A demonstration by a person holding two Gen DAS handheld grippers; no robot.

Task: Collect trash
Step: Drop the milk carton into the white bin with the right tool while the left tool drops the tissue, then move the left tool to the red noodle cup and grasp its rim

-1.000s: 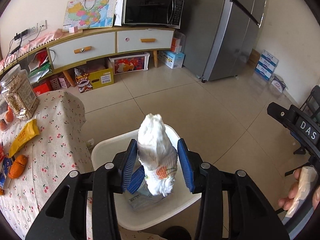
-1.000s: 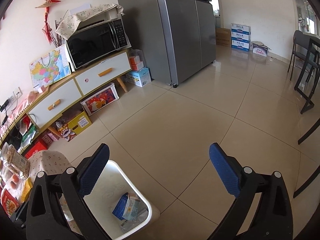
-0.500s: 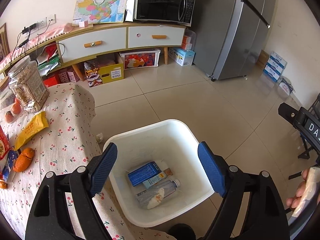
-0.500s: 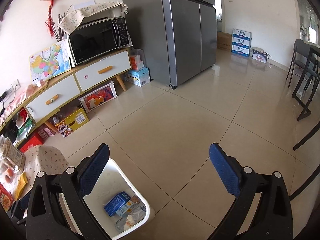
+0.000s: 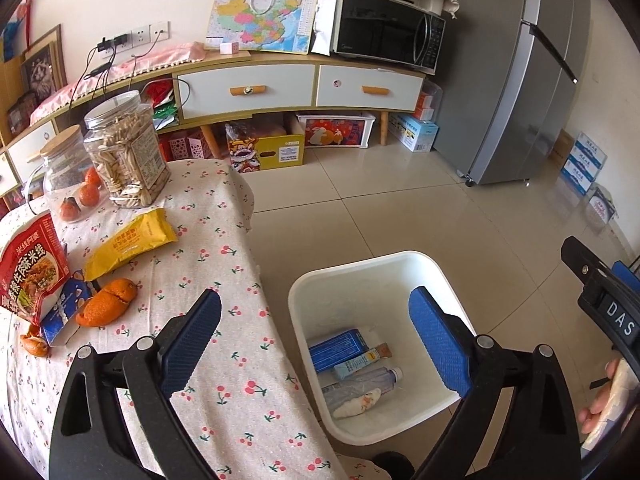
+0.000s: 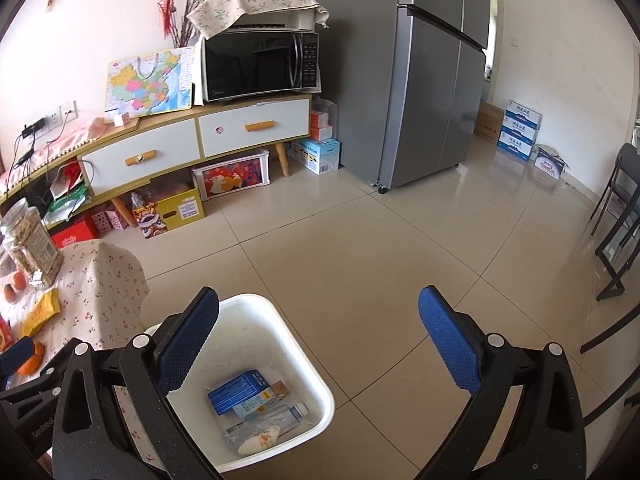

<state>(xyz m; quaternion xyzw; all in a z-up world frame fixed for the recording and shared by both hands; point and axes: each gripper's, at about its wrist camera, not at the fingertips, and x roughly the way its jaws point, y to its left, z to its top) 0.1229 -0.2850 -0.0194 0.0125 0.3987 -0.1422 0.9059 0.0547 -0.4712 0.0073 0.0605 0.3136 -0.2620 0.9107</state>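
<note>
Trash sits in the white bin (image 5: 372,280) below and between the left gripper (image 5: 316,322) fingers, which stand wide apart and empty: a crumpled tissue (image 5: 358,402), clear bottle (image 5: 368,382) and blue carton (image 5: 338,348). Orange peel (image 5: 105,305) lies on the cherry tablecloth (image 5: 224,240) beyond its left finger. The right gripper (image 6: 318,334) likewise gapes empty, bin under its left finger.

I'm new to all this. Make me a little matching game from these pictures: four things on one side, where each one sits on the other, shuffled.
Things:
1. blue box
2. orange peel
3. microwave
4. yellow carton

Places:
A. on the cabinet
B. on the floor under the cabinet
C. in the white bin
D. on the cherry tablecloth

Pairs: 1-C, 2-D, 3-A, 4-B
</note>
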